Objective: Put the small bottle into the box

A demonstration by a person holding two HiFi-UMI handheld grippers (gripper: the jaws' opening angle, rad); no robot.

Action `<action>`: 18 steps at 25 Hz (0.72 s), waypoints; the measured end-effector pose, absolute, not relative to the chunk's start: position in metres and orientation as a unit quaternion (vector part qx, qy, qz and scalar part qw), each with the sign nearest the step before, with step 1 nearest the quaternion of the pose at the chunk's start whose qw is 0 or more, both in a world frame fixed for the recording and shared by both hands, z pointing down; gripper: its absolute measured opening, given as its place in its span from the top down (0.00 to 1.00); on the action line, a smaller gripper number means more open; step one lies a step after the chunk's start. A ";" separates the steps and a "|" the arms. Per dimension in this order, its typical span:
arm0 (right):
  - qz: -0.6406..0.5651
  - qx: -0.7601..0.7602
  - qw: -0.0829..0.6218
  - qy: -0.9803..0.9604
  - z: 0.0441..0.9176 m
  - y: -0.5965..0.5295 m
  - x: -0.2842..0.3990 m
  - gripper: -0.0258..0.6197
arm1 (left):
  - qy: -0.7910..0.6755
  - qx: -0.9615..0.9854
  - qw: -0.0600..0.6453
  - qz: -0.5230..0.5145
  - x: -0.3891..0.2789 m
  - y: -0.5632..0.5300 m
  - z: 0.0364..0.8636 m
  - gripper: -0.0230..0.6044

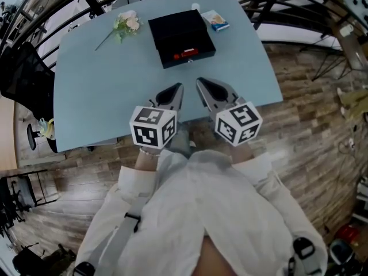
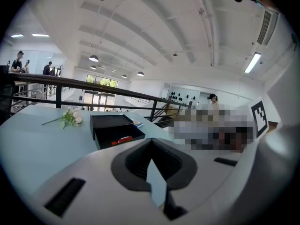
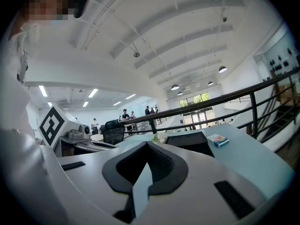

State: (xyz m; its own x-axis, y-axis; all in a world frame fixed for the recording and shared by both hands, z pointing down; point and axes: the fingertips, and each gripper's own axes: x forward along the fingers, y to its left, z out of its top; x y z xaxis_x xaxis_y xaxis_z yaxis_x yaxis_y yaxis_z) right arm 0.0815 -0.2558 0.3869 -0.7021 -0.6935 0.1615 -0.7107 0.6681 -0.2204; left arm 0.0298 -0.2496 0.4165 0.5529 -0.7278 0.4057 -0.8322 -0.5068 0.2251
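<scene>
1. the box (image 1: pixel 175 27) stands open in the middle of the table (image 1: pixel 103 96). its lid is tipped back toward the far side, so the well faces up and can be reached from the near edge.
2. a small red thing lies on its side in the well, close to the front wall. i take it to be the bottle (image 1: pixel 186 54), which puts the task's thing already inside the box, so the job looks done.
3. the left gripper (image 1: pixel 176 88) and right gripper (image 1: pixel 200 82) sit side by side over the table's near edge, well apart from the box, with their tips aimed at it. this is probably a rest pose, as there seems nothing left to carry.
4. the left gripper's fingers are pressed together with nothing between them; its own view shows them meeting in a thin seam. the right gripper's fingers are likewise closed and empty.
5. the flower (image 1: pixel 126 25) lies off to the far left. the carton (image 1: pixel 217 20) lies just beside the box's far right corner. neither touches the box, and neither seems part of the job.
6. in the right gripper view the box's near wall hides the bottle altogether. in the left gripper view the bottle (image 2: pixel 122 139) is only a red streak, so its cap, label and exact shape cannot be made out.
7. a white speck (image 1: pixel 195 6) at the table's far edge, behind the box, is too small to name.
</scene>
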 end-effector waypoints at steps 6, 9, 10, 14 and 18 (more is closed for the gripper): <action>0.135 0.385 0.045 -0.912 0.390 -0.255 0.082 0.96 | -0.455 0.857 0.195 0.143 0.029 -0.249 0.420 0.96; 0.140 0.388 0.049 -0.910 0.392 -0.254 0.083 0.96 | -0.450 0.859 0.190 0.151 0.029 -0.247 0.420 0.96; 0.140 0.389 0.050 -0.909 0.392 -0.254 0.083 0.96 | -0.450 0.859 0.188 0.154 0.029 -0.247 0.421 0.96; 0.139 0.385 0.056 -0.911 0.394 -0.251 0.081 0.96 | -0.448 0.860 0.190 0.152 0.029 -0.245 0.420 0.96; 0.146 0.385 0.055 -0.910 0.397 -0.251 0.079 0.96 | -0.446 0.861 0.191 0.150 0.030 -0.244 0.422 0.96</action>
